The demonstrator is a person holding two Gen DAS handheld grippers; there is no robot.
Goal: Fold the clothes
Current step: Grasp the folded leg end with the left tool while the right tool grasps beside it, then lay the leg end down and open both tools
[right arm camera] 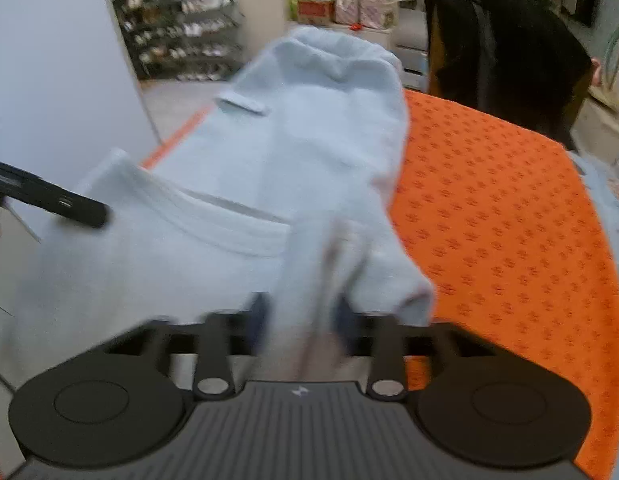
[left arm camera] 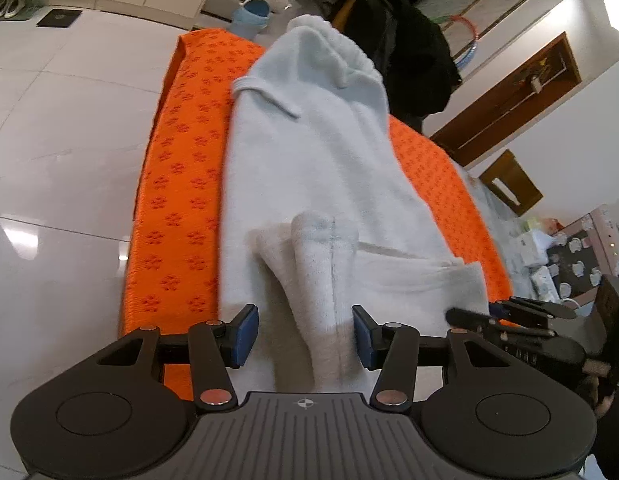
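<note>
Left wrist: unlabelled pale garment [left arm camera: 309,168], orange cloth [left arm camera: 177,208].

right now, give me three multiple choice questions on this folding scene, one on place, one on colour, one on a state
1. Where does the pale blue garment lie?
A. on the tiled floor
B. on the orange patterned cloth
C. in the blue bucket

2. What colour are the pads of the left tongs?
A. blue
B. red
C. green

3. How do the left tongs stand?
A. clamped on the cloth
B. holding a shoe
C. apart, a garment fold between them unpressed

Key: 1 B, orange shows on both sides of the garment; 2 A, both pads are blue; 3 C, gaps show beside the fold.
</note>
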